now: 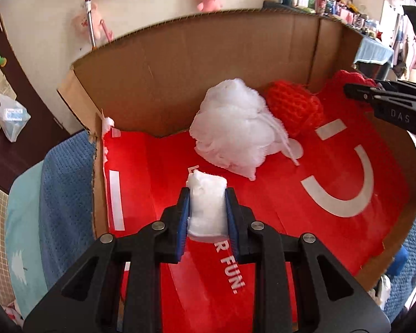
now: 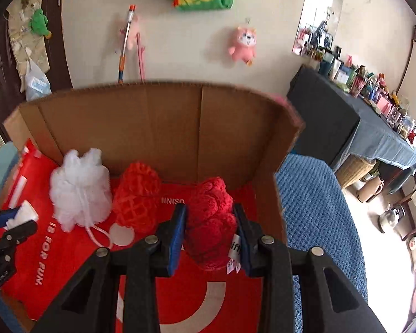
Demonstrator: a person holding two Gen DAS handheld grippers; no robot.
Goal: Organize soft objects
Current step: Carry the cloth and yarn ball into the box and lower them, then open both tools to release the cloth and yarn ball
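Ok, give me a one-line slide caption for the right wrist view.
Right hand-held gripper grips a red crocheted item over the cardboard box, beside a white mesh bath pouf and orange knitted item.

Right hand-held gripper [image 2: 210,236] clamps red crochet plush [image 2: 210,222] over red bag [image 2: 180,291] lining cardboard box [image 2: 166,127]. White mesh pouf [image 2: 79,190] and orange-red knit piece [image 2: 137,199] sit by back wall. Left hand-held gripper [image 2: 19,217] at left edge holds white pad [image 2: 25,213].

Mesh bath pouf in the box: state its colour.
White. The mesh bath pouf and its cord loop are white, clearest in the left wrist view.
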